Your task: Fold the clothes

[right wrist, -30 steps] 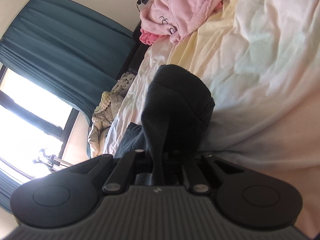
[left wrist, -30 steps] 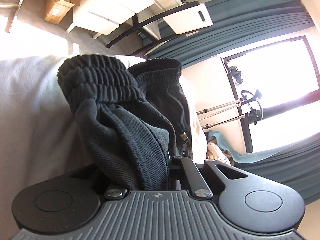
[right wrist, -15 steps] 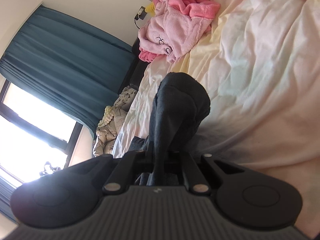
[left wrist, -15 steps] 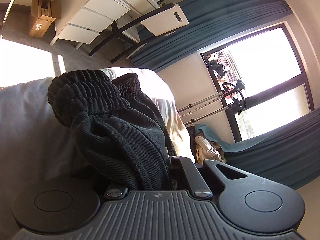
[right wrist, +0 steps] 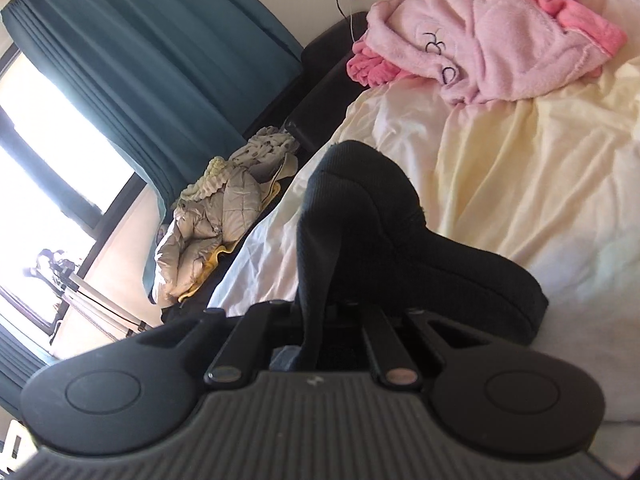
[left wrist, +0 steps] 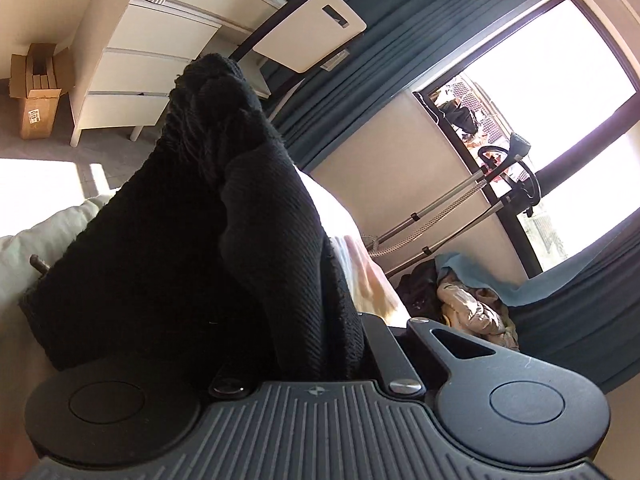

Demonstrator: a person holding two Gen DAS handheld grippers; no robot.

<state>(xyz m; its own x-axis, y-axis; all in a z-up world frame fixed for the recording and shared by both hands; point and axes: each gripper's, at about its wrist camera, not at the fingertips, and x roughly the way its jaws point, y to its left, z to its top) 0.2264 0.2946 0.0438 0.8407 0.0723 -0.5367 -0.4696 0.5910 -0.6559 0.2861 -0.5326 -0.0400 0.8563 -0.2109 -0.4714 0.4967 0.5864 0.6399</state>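
A black knitted garment point(left wrist: 208, 248) fills the middle of the left wrist view, bunched and raised in front of the camera; my left gripper point(left wrist: 316, 344) is shut on it, the fingertips buried in the cloth. In the right wrist view another part of the black garment point(right wrist: 360, 216) arches up over the pale bed sheet point(right wrist: 520, 184), and my right gripper point(right wrist: 316, 312) is shut on a fold of it. The fingertips of both grippers are hidden by fabric.
A pink fleece robe point(right wrist: 480, 40) lies at the head of the bed. A beige padded jacket point(right wrist: 216, 216) is heaped beside the bed near teal curtains point(right wrist: 140, 60). A white drawer unit point(left wrist: 136, 68), a cardboard box point(left wrist: 36, 92) and a stand point(left wrist: 460, 220) line the room.
Both grippers have lifted and swung sideways with the black garment. The cloth now stands higher in the left view, hiding more of the bed; the pink robe has come closer in the right view.
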